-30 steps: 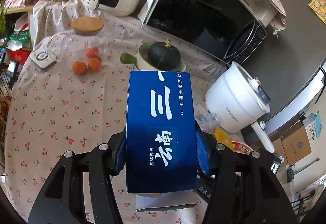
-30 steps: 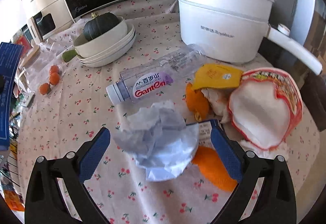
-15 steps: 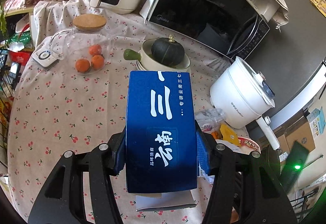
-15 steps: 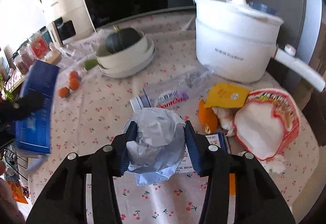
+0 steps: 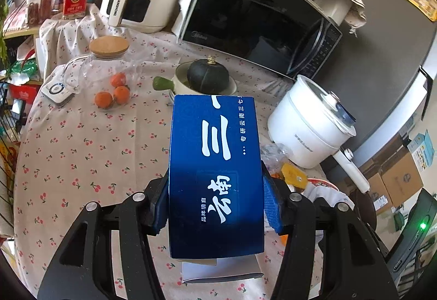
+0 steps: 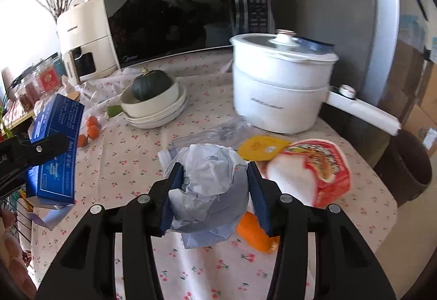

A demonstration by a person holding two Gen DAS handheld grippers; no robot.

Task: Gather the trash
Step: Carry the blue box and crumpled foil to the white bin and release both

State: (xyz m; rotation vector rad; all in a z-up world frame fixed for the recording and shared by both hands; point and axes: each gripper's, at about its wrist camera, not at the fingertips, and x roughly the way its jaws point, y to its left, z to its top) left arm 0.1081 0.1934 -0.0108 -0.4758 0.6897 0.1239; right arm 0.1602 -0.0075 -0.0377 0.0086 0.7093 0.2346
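Right jaws pinching the crumpled paper wad, one blue pad on each flank; they've just been closing, wad now squeezed between them and lifted clear of the counter. Right gripper hangs in front of the white electric pot. Left jaws clamped on the blue carton, pads on its two long sides, low on the body; left gripper holds it well to the left of the pot, off the cloth.

Handling, my read:
- Wad: near weightless, soft, springy. It can deform and slip out, so grip across the fattest part.
- Carton: light, stiff walls, glossy. Looks empty, with a flap hanging open underneath. Side grip is fine; too much squeeze would buckle it.

Remaining by the pot: noodle cup, yellow packet, orange peel, plastic bottle partly hidden behind the wad.
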